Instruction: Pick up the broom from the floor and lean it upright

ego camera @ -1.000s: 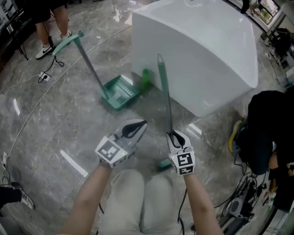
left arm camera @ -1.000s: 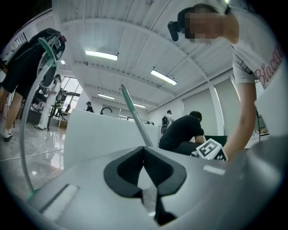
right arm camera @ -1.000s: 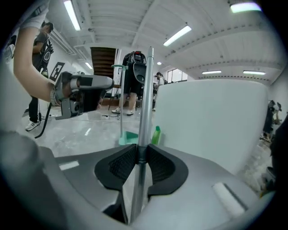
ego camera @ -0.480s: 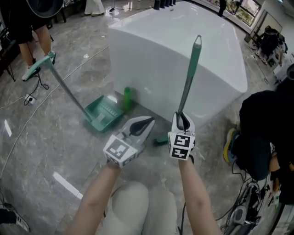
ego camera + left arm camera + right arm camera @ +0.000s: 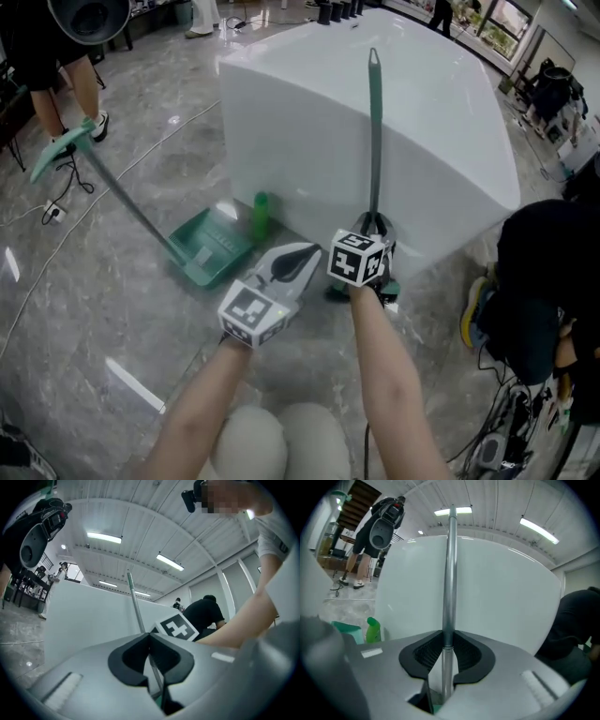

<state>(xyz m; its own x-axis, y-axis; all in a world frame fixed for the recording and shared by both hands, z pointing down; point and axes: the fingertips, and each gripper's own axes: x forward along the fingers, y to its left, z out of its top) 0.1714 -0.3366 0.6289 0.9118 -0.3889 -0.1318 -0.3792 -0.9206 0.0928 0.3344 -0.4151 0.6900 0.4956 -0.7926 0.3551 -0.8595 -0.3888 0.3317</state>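
The broom's handle [image 5: 375, 131] stands nearly upright in front of the big white block [image 5: 441, 112], grey metal below and green toward the tip. My right gripper [image 5: 376, 228] is shut on its lower part; the pole [image 5: 451, 573] runs straight up between that gripper's [image 5: 446, 641] pads. The green broom head [image 5: 336, 292] peeks out low by the floor, mostly hidden behind the gripper. My left gripper [image 5: 298, 255] hangs just left of the broom, shut and holding nothing. In the left gripper view its tips [image 5: 150, 637] meet, with the pole [image 5: 135, 606] standing beyond them.
A green dustpan [image 5: 211, 248] with a long handle sits on the floor at the left, a green bottle [image 5: 260, 216] beside it against the block. Cables [image 5: 56, 202] trail over the marble floor. A person in black [image 5: 553, 281] crouches at the right; legs [image 5: 66, 84] stand upper left.
The broom handle has swung from a tilt to nearly upright before the white block. Both grippers have moved forward toward the block, and the right one has turned with the handle.
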